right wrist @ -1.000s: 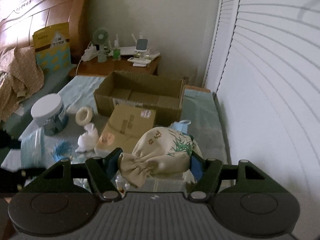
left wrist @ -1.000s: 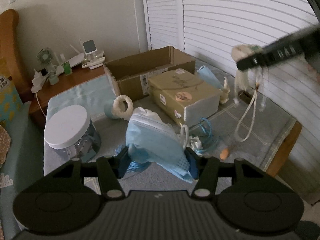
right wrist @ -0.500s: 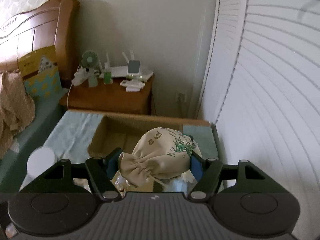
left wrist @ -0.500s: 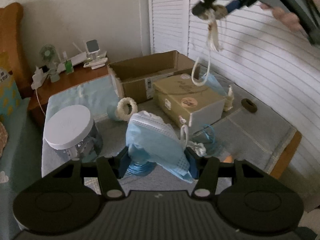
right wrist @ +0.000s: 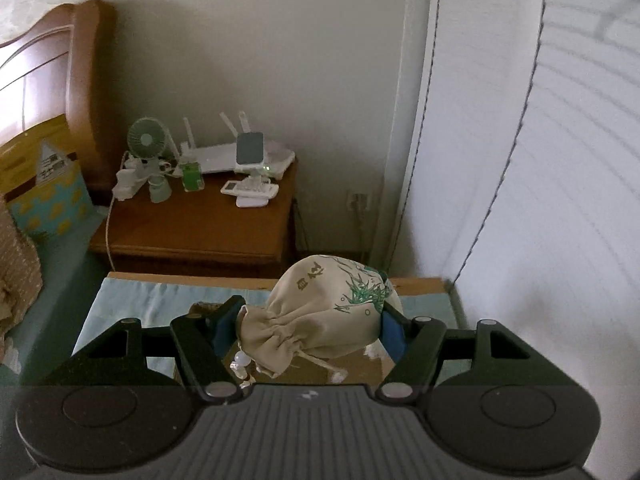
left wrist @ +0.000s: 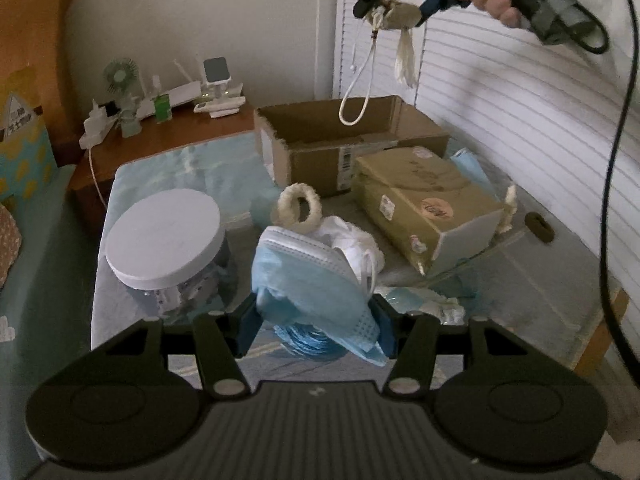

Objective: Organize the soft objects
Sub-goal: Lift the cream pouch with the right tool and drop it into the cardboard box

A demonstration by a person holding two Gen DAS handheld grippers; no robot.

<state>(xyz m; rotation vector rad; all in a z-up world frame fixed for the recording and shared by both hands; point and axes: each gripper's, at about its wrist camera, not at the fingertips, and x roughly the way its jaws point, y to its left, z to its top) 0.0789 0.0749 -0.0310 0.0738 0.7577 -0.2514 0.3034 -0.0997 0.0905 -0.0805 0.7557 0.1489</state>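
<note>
My left gripper [left wrist: 314, 320] is shut on a blue face mask [left wrist: 308, 284] and holds it above the low table. My right gripper [right wrist: 308, 328] is shut on a beige drawstring pouch [right wrist: 320, 312] with a green plant print. In the left wrist view the right gripper [left wrist: 390, 4] holds the pouch [left wrist: 400, 14] high above the open cardboard box [left wrist: 348, 140], with its cord loop [left wrist: 356, 92] hanging down. A white fluffy ring [left wrist: 300, 208], a white mask [left wrist: 352, 240] and blue string [left wrist: 308, 340] lie on the table.
A closed tan box [left wrist: 424, 200] lies in front of the open box. A jar with a white lid [left wrist: 164, 236] stands at the left. A wooden nightstand [right wrist: 200, 224] with a fan and a router is behind. Louvred doors [left wrist: 520, 100] run along the right.
My right gripper has carried the pouch up and farther back, over the open cardboard box. My left gripper has held its place with the blue mask.
</note>
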